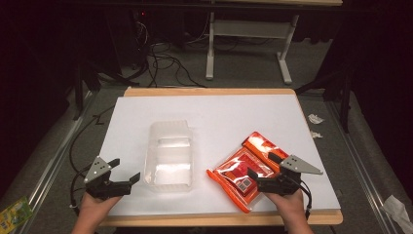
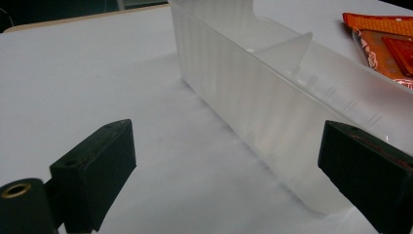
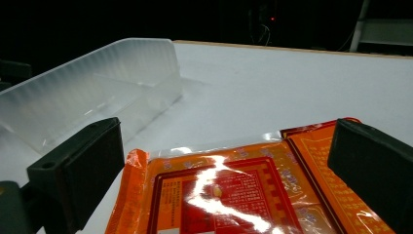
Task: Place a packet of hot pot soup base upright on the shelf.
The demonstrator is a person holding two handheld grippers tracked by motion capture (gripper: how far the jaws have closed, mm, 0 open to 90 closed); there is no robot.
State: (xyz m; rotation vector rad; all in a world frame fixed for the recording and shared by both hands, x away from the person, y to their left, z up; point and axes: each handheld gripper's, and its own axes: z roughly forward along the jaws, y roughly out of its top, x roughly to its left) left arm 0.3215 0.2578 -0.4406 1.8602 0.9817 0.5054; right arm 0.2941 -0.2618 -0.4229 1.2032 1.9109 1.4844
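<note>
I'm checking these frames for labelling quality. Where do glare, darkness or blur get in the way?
Right gripper view: a white streak of glare on the orange packet washes out its print. High view: the surroundings are dark, the white table is bright, and the clear plastic bin is faint against it. Left gripper view: the bin's wall looks hazy and the left gripper jaws are soft.

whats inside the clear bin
The clear bin holds nothing visible, just a divider across it. Its frosted walls blur the floor's far corners.
</note>
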